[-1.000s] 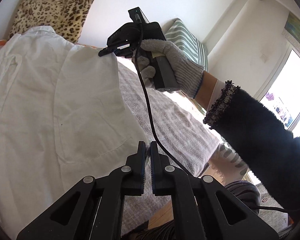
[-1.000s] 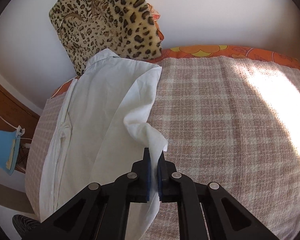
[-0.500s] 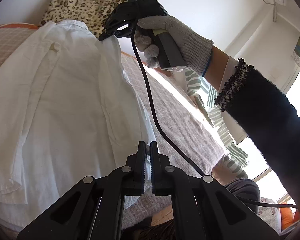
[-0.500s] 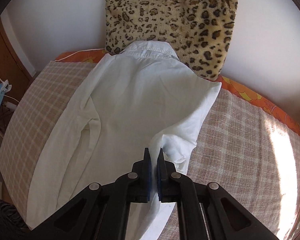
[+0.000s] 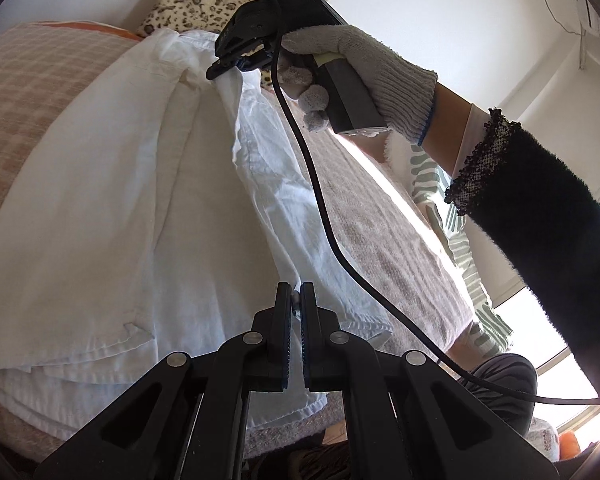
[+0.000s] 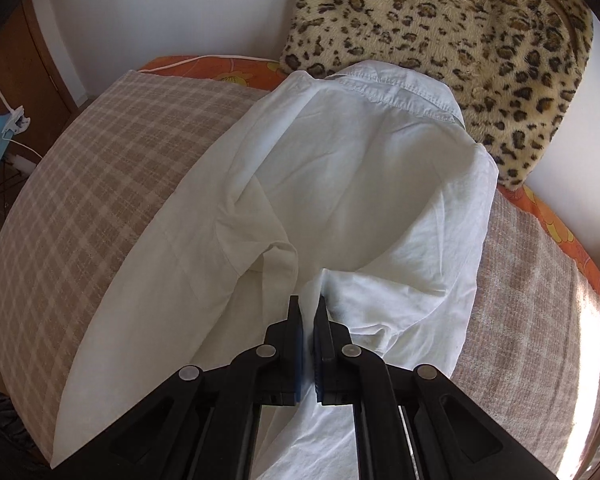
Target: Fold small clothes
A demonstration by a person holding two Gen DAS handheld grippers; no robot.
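A white collared shirt (image 6: 360,168) lies on the checked blanket (image 6: 100,184), collar toward the leopard cushion. It also shows in the left wrist view (image 5: 140,220). My left gripper (image 5: 296,300) is shut on the shirt's right edge near the hem. My right gripper (image 6: 310,312) is shut on the same edge near the shoulder, and it shows from outside in the left wrist view (image 5: 220,68), held by a gloved hand (image 5: 364,68). The edge is lifted off the blanket and carried over the shirt's body.
A leopard-print cushion (image 6: 440,28) leans on the wall behind the collar. An orange sheet (image 6: 560,240) edges the bed. A wooden cabinet (image 6: 24,72) stands at left. A black cable (image 5: 320,208) hangs from the right gripper. A striped pillow (image 5: 460,248) lies at right.
Both grippers have carried the shirt's right edge leftward over its body, staying shut on it. The right gripper now faces the collar straight on.
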